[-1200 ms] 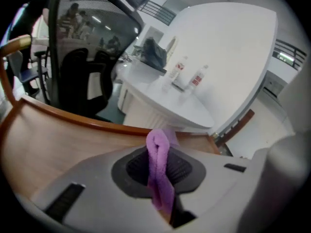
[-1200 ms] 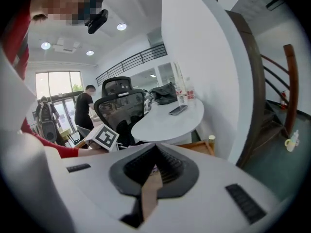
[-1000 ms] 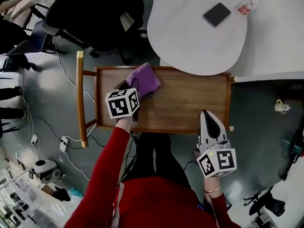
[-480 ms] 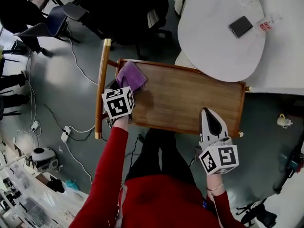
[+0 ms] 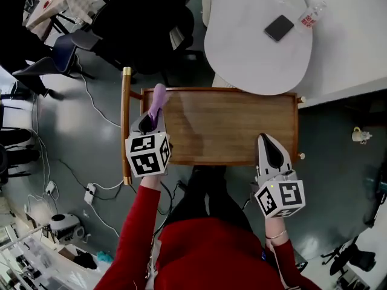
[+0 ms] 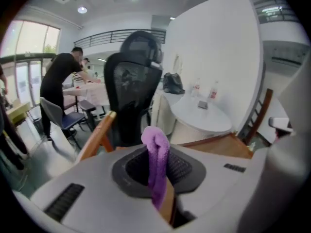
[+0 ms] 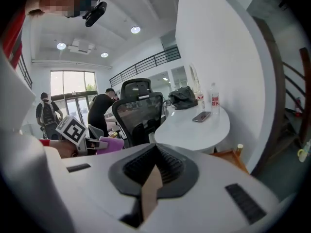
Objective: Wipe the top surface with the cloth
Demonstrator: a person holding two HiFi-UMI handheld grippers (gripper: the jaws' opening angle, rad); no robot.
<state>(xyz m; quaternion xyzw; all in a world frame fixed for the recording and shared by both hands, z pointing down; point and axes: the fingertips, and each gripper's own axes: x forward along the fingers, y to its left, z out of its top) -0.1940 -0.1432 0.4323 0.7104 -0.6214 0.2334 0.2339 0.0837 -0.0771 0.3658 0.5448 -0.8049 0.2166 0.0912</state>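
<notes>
A purple cloth [image 5: 157,103] is bunched upright at the left end of the wooden cart top [image 5: 230,125]. My left gripper [image 5: 150,121] is shut on it, lifted off the wood; the cloth [image 6: 156,165] stands pinched between the jaws in the left gripper view. My right gripper [image 5: 269,147] hovers near the cart's front right corner, shut with nothing in it. In the right gripper view the left gripper and the cloth [image 7: 111,144] show at the left.
A wooden handle bar [image 5: 126,125] runs along the cart's left side. Beyond the cart stands a white round table [image 5: 254,47] with a phone [image 5: 279,28] and a bottle [image 5: 311,15]. A black office chair [image 5: 142,23] is at the far left. Cables lie on the floor.
My left gripper drew back toward the cart's left front, and the cloth went from lying spread on the wood to bunched upright in the jaws. The right gripper stayed put.
</notes>
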